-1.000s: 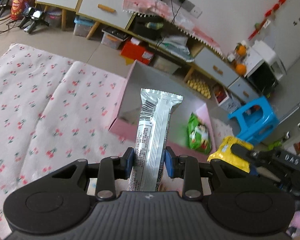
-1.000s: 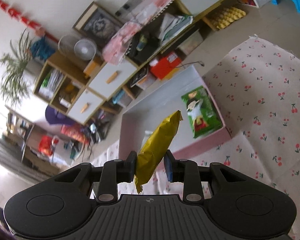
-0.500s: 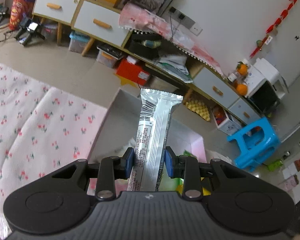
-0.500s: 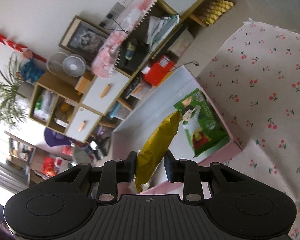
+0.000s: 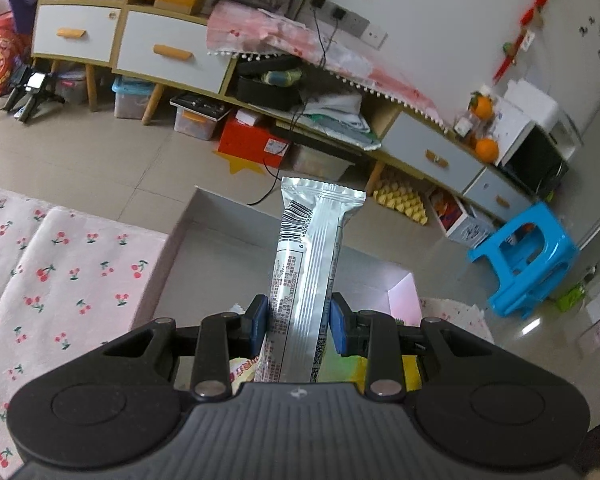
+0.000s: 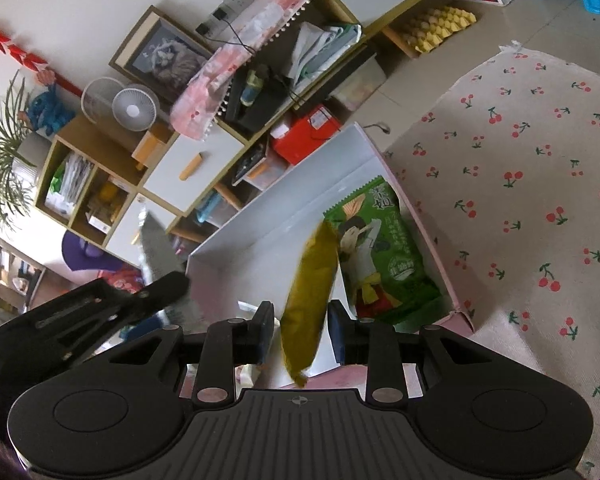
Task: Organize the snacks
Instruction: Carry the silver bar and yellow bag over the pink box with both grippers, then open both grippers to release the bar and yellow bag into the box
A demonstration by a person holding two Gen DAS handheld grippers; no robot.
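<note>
My left gripper [image 5: 298, 322] is shut on a long silver snack bar [image 5: 308, 264] that stands upright over the pink box [image 5: 172, 240]. My right gripper [image 6: 300, 326] has its jaws spread wider than the yellow snack packet [image 6: 310, 292] between them; the packet hangs over the same box [image 6: 284, 200], and contact with the pads is unclear. A green snack bag [image 6: 384, 252] lies inside the box at its right end. The left gripper with the silver bar shows at the left of the right wrist view [image 6: 156, 256].
The box sits on a cherry-print cloth [image 5: 60, 276] that also shows in the right wrist view [image 6: 520, 168]. Behind it are a cluttered low cabinet [image 5: 172, 60], a red box [image 5: 256, 144] and a blue stool [image 5: 528, 256] on the tiled floor.
Both grippers have moved forward over the box. The right gripper's jaws have widened around the yellow packet. The left gripper has come into the right wrist view.
</note>
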